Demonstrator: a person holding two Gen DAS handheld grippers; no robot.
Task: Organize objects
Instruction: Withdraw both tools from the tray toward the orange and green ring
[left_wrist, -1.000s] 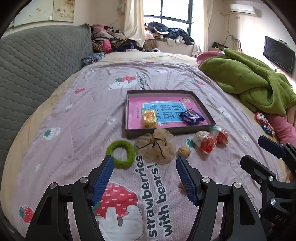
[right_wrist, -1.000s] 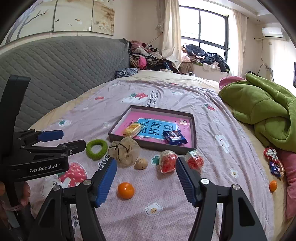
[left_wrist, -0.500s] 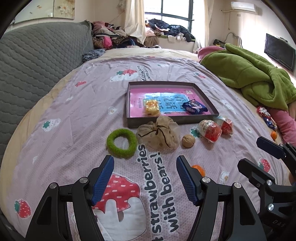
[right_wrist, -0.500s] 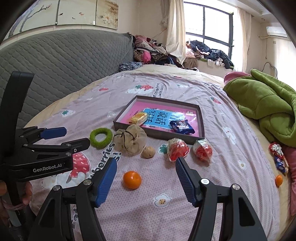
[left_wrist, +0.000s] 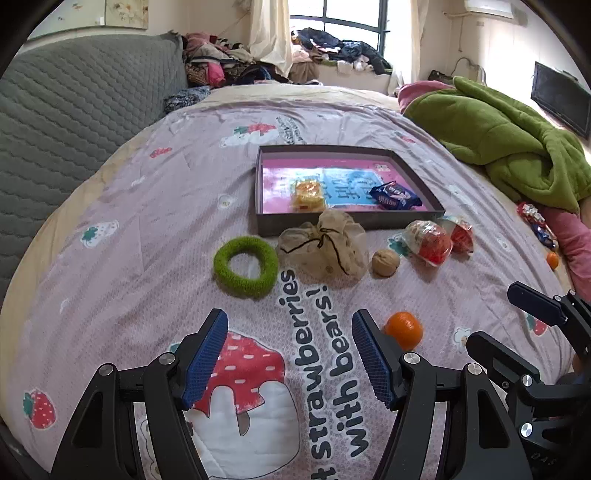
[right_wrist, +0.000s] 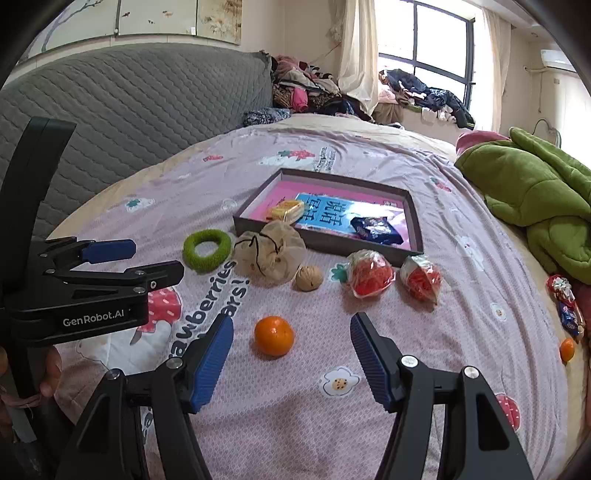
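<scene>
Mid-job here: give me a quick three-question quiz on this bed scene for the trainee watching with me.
1. True or false: the tray already holds two snack packets.
2. Which loose item lies nearest the right gripper? A) green ring B) walnut C) orange
3. What lies directly between the green ring and the walnut?

Key
1. True: a yellow packet and a blue packet lie inside.
2. C: the orange sits just ahead, between the open fingers, untouched.
3. The beige drawstring pouch.
</scene>
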